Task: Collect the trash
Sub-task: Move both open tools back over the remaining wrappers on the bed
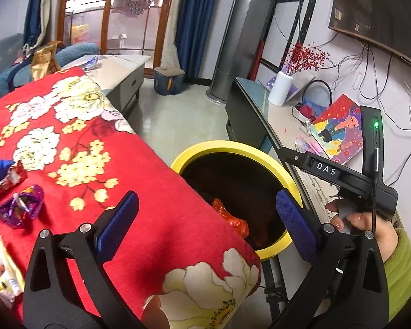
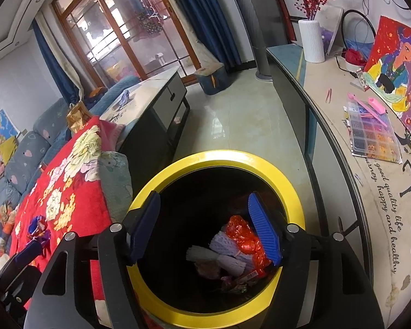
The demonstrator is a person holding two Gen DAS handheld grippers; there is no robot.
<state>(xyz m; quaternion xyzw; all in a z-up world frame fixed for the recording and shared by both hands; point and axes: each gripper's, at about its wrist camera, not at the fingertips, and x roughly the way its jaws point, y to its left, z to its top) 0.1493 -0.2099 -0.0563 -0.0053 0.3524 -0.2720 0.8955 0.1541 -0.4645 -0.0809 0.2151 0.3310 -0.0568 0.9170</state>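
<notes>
Right wrist view: yellow-rimmed bin (image 2: 265,164) with orange wrapper (image 2: 239,234), white foam netting (image 2: 227,246); right gripper (image 2: 205,227) spread, empty.

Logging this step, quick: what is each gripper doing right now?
Left gripper: open, holding nothing.
Right gripper: open over the yellow-rimmed bin, holding nothing.

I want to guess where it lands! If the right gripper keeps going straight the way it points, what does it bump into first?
Probably the trash inside the yellow-rimmed bin. The right gripper is open and empty, aimed into its mouth, toward the orange wrapper and white foam netting. Depth is hard to judge.
</notes>
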